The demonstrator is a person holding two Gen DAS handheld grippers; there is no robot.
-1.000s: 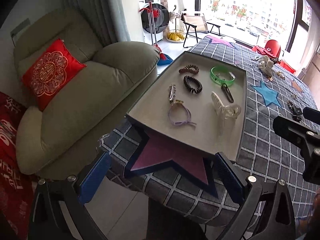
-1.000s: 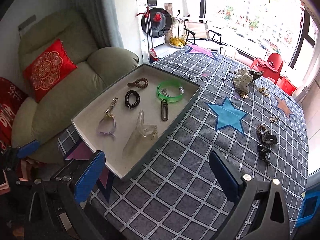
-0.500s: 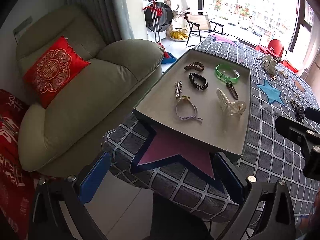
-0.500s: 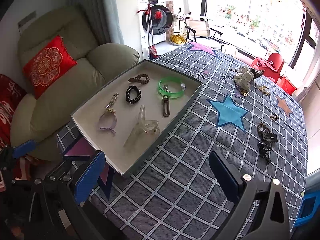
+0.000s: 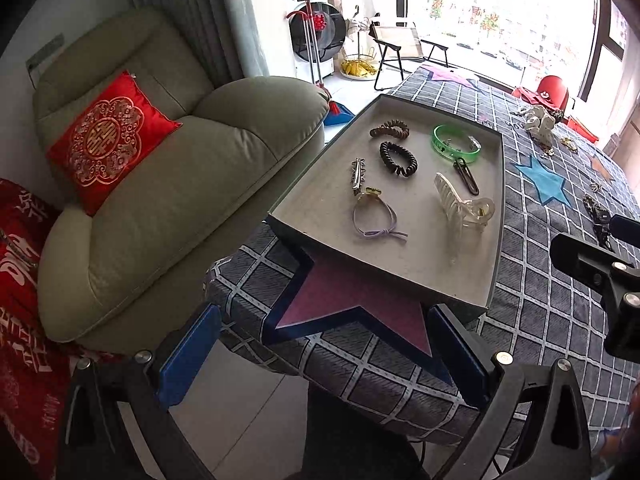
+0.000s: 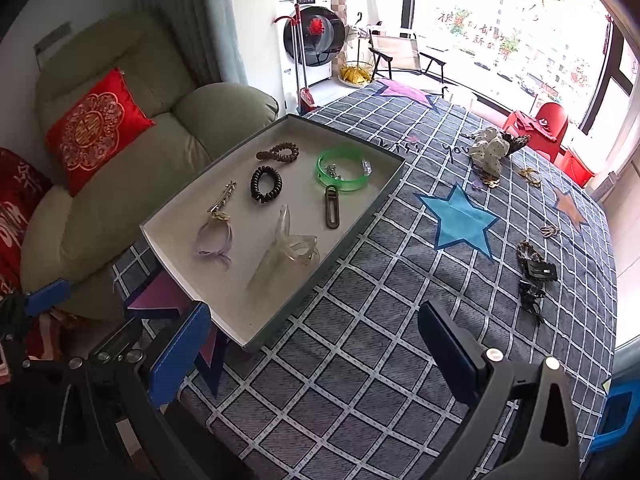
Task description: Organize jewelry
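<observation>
A grey tray point(image 6: 362, 222) point(image 5: 495, 240) lies on the checked bed cover and holds a green bangle point(image 6: 343, 174), a black coil hair tie point(image 6: 266, 184), a brown coil tie point(image 6: 279, 153), a clear claw clip point(image 6: 290, 246), a lilac hair tie point(image 6: 214, 240), a dark clip point(image 6: 332, 212) and a metal clip point(image 6: 223, 197). Loose dark pieces point(image 6: 534, 270) lie far right on the cover. My left gripper point(image 5: 320, 354) is open and empty, below the tray's near corner. My right gripper point(image 6: 316, 354) is open and empty, over the cover beside the tray.
A green armchair point(image 5: 180, 184) with a red cushion point(image 5: 108, 140) stands left of the bed. A white scrunchie pile point(image 6: 494, 148) and small gold pieces point(image 6: 530, 176) lie at the far side of the cover. A red chair point(image 6: 548, 124) stands by the window.
Both grippers have drawn back a little from the tray, which now looks smaller and farther. Nothing was picked up; both stay open.
</observation>
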